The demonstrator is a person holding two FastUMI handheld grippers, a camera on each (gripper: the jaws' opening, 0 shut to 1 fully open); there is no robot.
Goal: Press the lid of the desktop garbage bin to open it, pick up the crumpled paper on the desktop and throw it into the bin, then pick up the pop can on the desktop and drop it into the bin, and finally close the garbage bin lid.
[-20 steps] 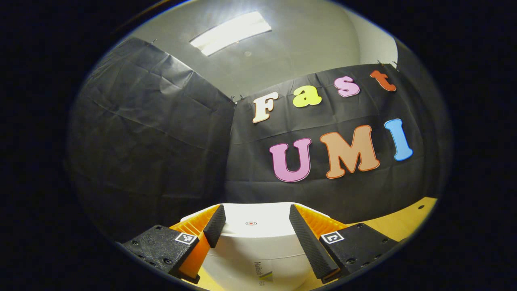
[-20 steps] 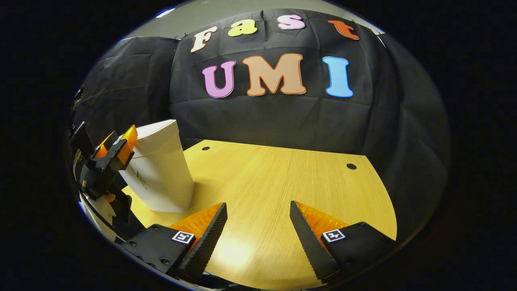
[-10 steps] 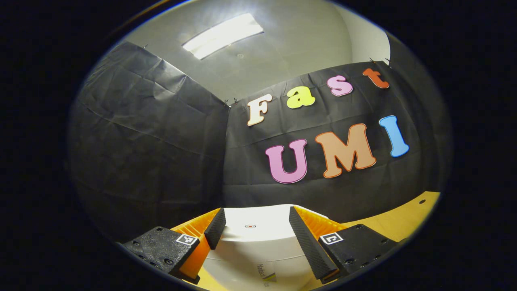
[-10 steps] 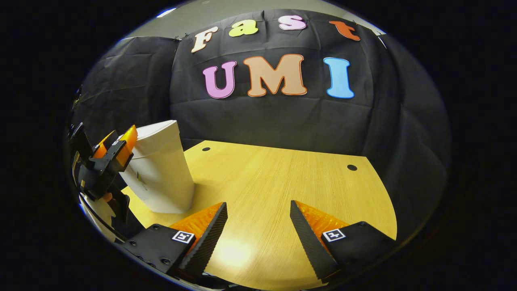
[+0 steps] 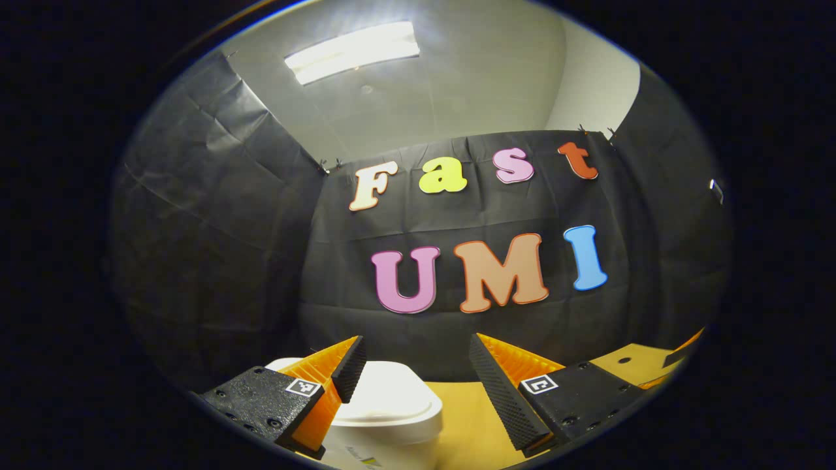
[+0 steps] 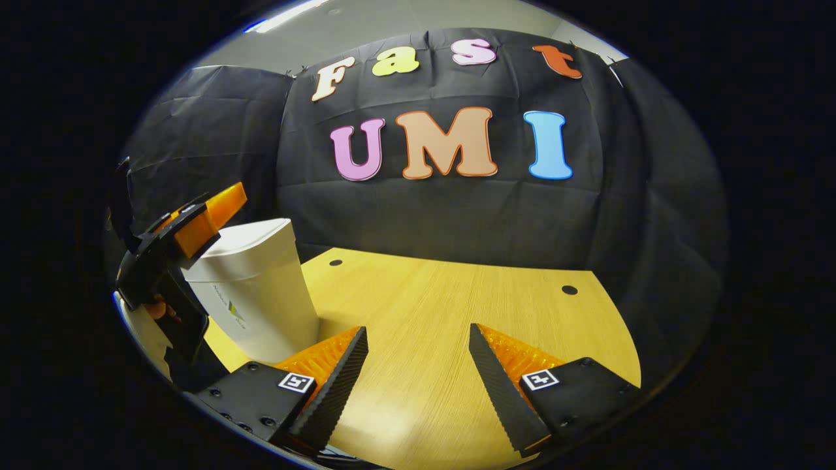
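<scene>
The white plastic desktop garbage bin (image 6: pixel 251 294) stands upright on the pale wooden tabletop (image 6: pixel 450 326), at the left of the right gripper view, near the black cloth wall (image 6: pixel 457 209). Its white lid (image 5: pixel 392 398) lies flat and closed on top. In the left gripper view the bin sits low and left of centre, below the left gripper (image 5: pixel 415 385), whose left finger passes in front of the lid's near left part; whether it touches the lid cannot be told. That gripper's jaws stand wide apart, grasping nothing. In the right gripper view the same gripper appears at the far left, lifted above the bin's top and held by a hand (image 6: pixel 155 310). The right gripper (image 6: pixel 418 378) hovers over the bare tabletop to the right of the bin, jaws spread and empty. A ceiling light (image 5: pixel 353 51) glows above.
</scene>
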